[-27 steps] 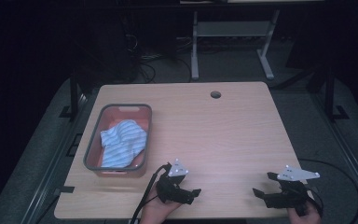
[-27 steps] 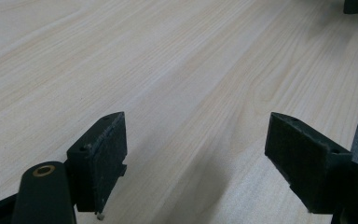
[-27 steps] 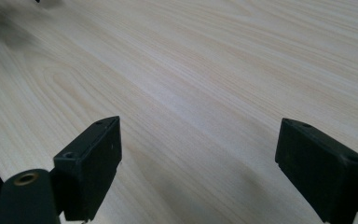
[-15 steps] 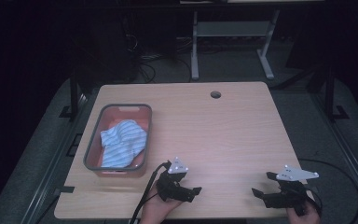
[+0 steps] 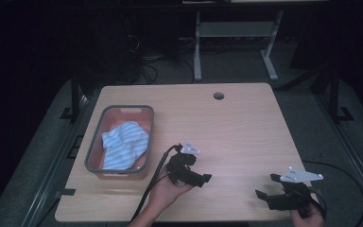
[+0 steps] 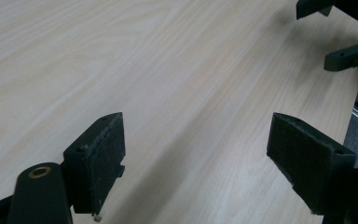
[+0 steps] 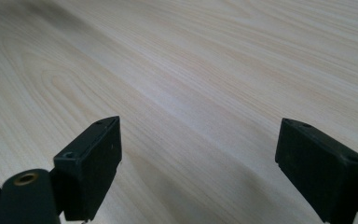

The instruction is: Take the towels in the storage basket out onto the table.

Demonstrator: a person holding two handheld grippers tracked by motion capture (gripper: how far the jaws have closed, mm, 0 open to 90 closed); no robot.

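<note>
While both hands sit at the near edge of the wooden table [image 5: 246,123], neither tool grips anything. Nearest the person, the right gripper [image 5: 270,195] lies low over the table's near right corner, its grey three-cornered plate [image 5: 304,175] on top and its cable [image 5: 354,189] looping off past the table's right edge. Its jaws stand wide apart, and in the right gripper view [image 7: 196,163] bare pale woodgrain lies between the two black pads.

A little farther in from the table's near edge, and towards its middle, the left gripper [image 5: 203,178] rests in the person's left hand [image 5: 168,194], its tips turned towards the table's right side. Its jaws are likewise spread, with nothing between them; the left gripper view [image 6: 196,163] looks across bare tabletop, and the other gripper's dark jaws show at that picture's upper right, well apart. A black cable [image 5: 153,182] trails from this gripper back over the table's near edge.

Farther along, on the table's left part, sits a grey-rimmed orange bin [image 5: 92,151], just beside the left gripper's cable but not touching it. Inside it lies a crumpled blue-and-white striped cloth [image 5: 125,144]. Towards the table's far edge a round cable hole [image 5: 218,96] pierces the top. Beyond the table, a white metal stand [image 5: 236,33] rises from the dark floor.
</note>
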